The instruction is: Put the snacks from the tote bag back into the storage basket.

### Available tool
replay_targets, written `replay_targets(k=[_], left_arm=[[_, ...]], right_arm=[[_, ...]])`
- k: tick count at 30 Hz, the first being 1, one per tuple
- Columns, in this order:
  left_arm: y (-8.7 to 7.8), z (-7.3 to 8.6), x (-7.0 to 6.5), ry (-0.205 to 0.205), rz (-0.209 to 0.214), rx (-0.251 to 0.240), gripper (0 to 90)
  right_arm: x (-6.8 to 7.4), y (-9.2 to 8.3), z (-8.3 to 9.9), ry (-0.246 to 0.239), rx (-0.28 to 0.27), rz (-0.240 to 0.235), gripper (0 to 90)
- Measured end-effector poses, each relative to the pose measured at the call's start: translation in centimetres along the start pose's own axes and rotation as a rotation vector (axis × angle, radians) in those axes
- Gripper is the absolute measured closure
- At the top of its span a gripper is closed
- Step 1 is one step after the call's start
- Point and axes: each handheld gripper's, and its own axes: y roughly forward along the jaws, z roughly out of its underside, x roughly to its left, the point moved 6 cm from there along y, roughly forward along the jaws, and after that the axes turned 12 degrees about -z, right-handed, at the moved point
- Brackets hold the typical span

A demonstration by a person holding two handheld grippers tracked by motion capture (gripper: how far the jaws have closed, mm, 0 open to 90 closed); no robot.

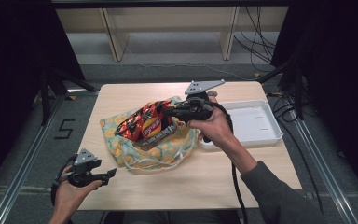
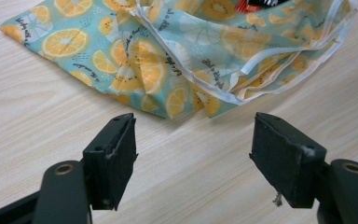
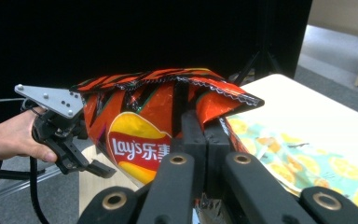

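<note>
1. The red-orange crinkly foil chip bag (image 1: 144,123), held above the fruit-print fabric pouch (image 1: 121,149), looks light, slippery, crushable; its crimped seam suits gripping.
2. The right claw (image 3: 200,135) is clenched on it.
3. The left claw (image 2: 193,156) gapes, nothing between its jaws, over the wooden counter (image 1: 214,177).

Right hand (image 1: 214,127), reaching in over the table's middle on a grey-sleeved forearm, holds the right gripper (image 1: 168,110) level, tips pointing left; jaws pressed together on a red-and-orange foil crisp bag (image 3: 144,126), held above the table. Left hand (image 1: 70,186), at the near-left table edge, holds the left gripper (image 2: 193,156) low; jaws wide apart, nothing between them.
</note>
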Motion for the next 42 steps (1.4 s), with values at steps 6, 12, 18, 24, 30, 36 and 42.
replay_targets(k=[6, 12, 18, 24, 30, 36, 42], left_arm=[[-0.1, 0.1, 0.3, 0.018, -0.005, 0.013, 30.3], [-0.1, 0.1, 0.2, 0.018, 0.002, 0.01, 30.2], [-0.1, 0.1, 0.3, 0.025, 0.004, 0.018, 29.8], [-0.1, 0.1, 0.3, 0.022, -0.005, 0.012, 29.7], [0.0, 0.1, 0.3, 0.023, -0.011, 0.012, 29.4], [0.0, 0.1, 0.3, 0.022, -0.002, 0.015, 29.2], [0.1, 0.1, 0.3, 0.026, -0.001, 0.016, 29.2]], right_arm=[[-0.2, -1.6, -0.8, -0.004, -0.018, 0.016, 90.0], [-0.9, -3.6, -1.5, -0.001, -0.026, 0.06, 90.0], [-1.7, -5.9, -1.8, 0.015, -0.035, 0.112, 90.0], [-2.8, -9.0, -1.9, 0.022, -0.054, 0.165, 90.0], [-4.1, -12.8, -1.2, 0.05, -0.081, 0.24, 90.0], [-5.8, -15.8, 1.0, 0.092, -0.074, 0.314, 90.0], [-7.0, -17.7, 3.3, 0.147, -0.092, 0.35, 90.0]])
